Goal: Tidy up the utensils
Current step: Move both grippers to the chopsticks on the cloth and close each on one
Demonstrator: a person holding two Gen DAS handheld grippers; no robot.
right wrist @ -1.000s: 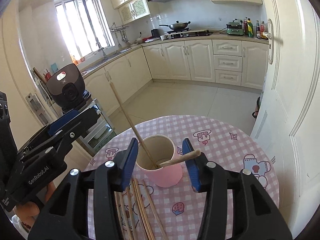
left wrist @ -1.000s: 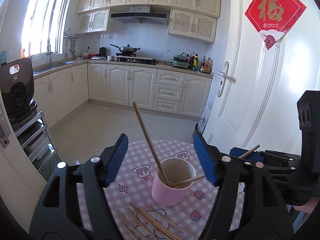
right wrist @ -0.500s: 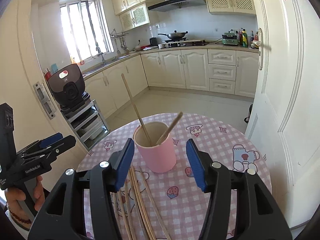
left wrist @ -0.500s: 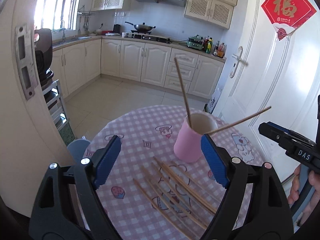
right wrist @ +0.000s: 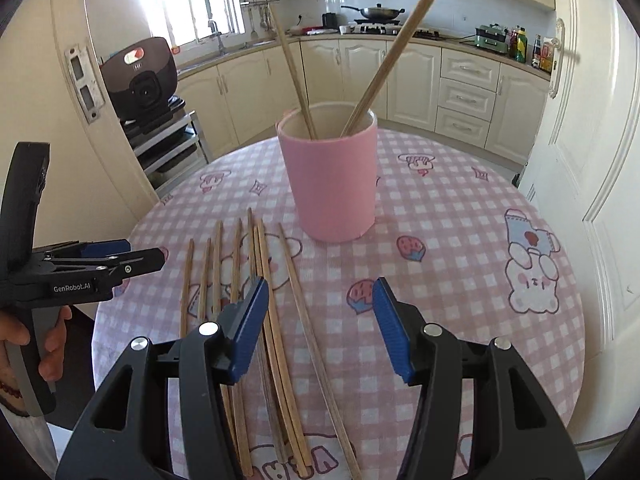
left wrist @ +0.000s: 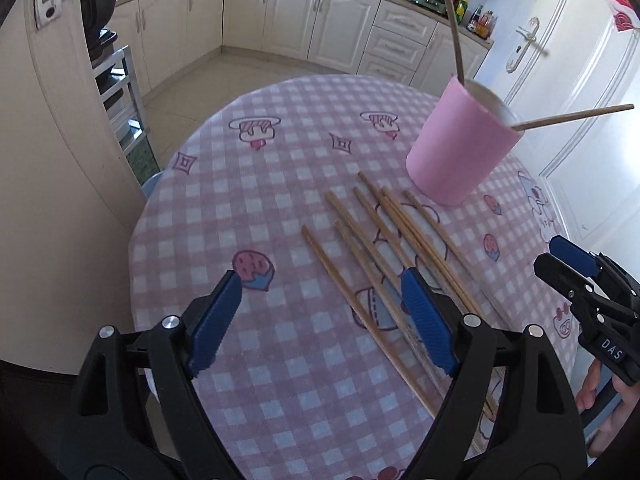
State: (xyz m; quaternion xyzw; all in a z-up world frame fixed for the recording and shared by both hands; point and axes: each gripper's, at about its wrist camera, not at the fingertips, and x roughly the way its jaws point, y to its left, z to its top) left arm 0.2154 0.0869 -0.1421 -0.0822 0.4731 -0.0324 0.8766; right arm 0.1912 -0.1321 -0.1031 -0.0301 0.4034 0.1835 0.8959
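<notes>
A pink cup (right wrist: 331, 179) stands upright on the round table with two wooden chopsticks (right wrist: 384, 64) leaning in it; it also shows in the left wrist view (left wrist: 460, 148). Several loose chopsticks (right wrist: 276, 320) lie side by side on the cloth in front of the cup, also seen in the left wrist view (left wrist: 384, 248). My left gripper (left wrist: 322, 316) is open and empty, low over the left ends of the loose chopsticks. My right gripper (right wrist: 320, 320) is open and empty above the loose chopsticks, near the table's front. Each gripper shows in the other's view (right wrist: 100, 264) (left wrist: 580, 276).
The table has a pink checked cloth (right wrist: 460, 240) with cartoon prints. A white door (right wrist: 592, 120) stands close on the right. A dark appliance on a metal rack (right wrist: 144, 80) stands left of the table. Kitchen cabinets line the far wall.
Both grippers have pulled back from the cup and dropped lower toward the loose chopsticks. The second chopstick, let go earlier, now leans in the cup.
</notes>
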